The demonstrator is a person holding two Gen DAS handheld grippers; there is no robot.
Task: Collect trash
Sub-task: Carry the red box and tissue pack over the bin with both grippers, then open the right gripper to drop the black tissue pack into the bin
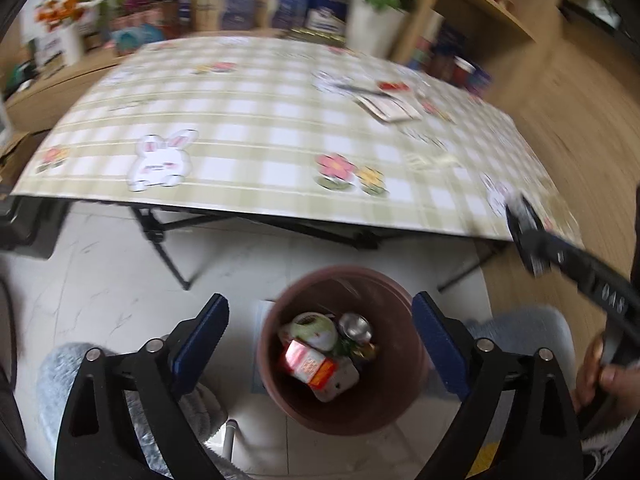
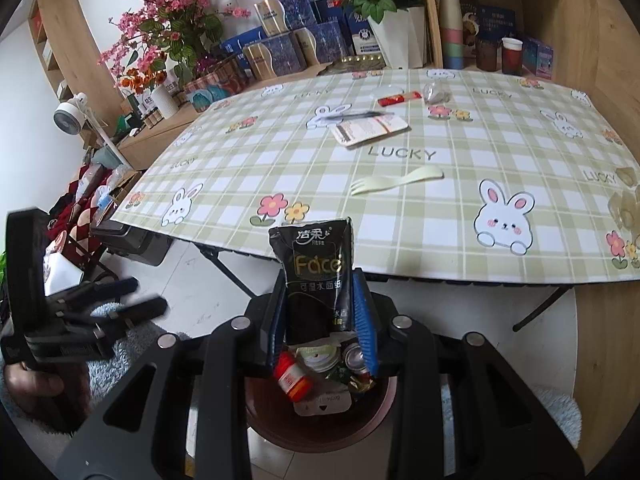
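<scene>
A brown round bin (image 1: 384, 400) stands on the floor in front of the table and holds several pieces of trash, among them a carton (image 1: 308, 364) and a can (image 1: 355, 326). My left gripper (image 1: 320, 344) is open and empty above the bin. My right gripper (image 2: 320, 320) is shut on a black tissue packet (image 2: 316, 276), held upright over the bin (image 2: 320, 428). On the table lie a pale plastic fork (image 2: 394, 182), a flat paper packet (image 2: 370, 128), a red wrapper (image 2: 398, 98) and a clear crumpled wrapper (image 2: 436, 94).
The checked tablecloth table (image 2: 400, 216) fills the middle of both views. Shelves with boxes, flowers and cups stand behind it. A grey fluffy rug (image 1: 60, 380) lies on the floor by the bin. The left gripper also shows in the right wrist view (image 2: 136, 296).
</scene>
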